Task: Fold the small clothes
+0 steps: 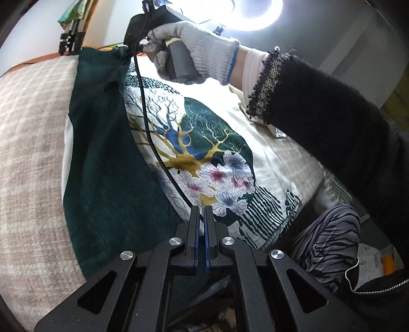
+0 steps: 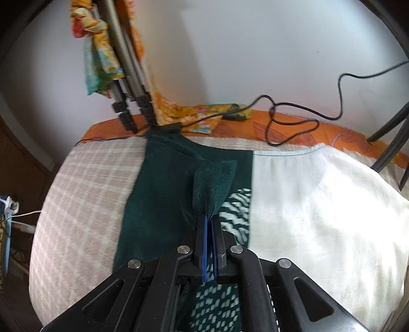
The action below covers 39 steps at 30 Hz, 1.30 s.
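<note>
While the right gripper [image 2: 209, 221] pinches the green cloth's [image 2: 163, 199] far corner, the left gripper [image 1: 201, 212], fingers closed, sits at its near end.

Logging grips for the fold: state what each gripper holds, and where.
The right gripper is shut on a bunched edge of the dark green cloth. The left gripper is shut too, over the printed garment; whether it pinches fabric cannot be told.

- Looked like a bedroom in somebody's home: everything sat on a bed with a beige checked blanket [image 2: 84, 194] over an orange sheet [image 2: 332, 132].
- Plain white wall [image 2: 255, 51] behind it, with bright patterned fabric [image 2: 102, 58] draped on a folded tripod [image 2: 127, 76].
- A ring light [image 1: 255, 15] glared overhead, and loose black cables [image 2: 294, 115] trailed across the bed.
</note>
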Each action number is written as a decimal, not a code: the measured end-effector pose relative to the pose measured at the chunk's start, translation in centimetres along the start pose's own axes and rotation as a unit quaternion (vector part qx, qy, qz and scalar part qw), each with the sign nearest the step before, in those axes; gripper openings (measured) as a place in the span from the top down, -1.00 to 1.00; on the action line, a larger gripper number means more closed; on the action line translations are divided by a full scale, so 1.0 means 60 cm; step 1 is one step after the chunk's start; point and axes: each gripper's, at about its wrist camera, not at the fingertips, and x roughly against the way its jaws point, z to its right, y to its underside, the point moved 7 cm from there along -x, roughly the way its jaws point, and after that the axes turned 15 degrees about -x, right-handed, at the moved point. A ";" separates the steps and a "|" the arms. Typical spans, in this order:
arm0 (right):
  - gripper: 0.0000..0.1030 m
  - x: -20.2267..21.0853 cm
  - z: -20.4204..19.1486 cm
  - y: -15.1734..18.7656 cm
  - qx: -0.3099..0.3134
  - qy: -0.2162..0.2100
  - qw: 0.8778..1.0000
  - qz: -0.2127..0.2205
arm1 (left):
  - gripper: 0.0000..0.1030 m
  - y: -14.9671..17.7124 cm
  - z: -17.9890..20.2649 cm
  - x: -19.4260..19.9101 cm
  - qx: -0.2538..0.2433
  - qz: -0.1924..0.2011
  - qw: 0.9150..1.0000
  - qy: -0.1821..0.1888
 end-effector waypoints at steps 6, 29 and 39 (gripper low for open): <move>0.22 0.005 0.023 -0.013 0.023 0.061 0.998 0.023 | 0.78 0.006 0.011 0.004 -0.009 -0.011 1.000 0.009; 0.46 0.045 -0.026 0.173 0.153 0.010 0.987 -0.045 | 0.73 0.068 -0.041 0.053 0.009 -0.028 0.999 -0.036; 0.31 0.174 0.055 0.243 0.092 -0.023 0.995 -0.038 | 0.43 0.039 -0.073 0.107 0.027 0.018 0.997 -0.071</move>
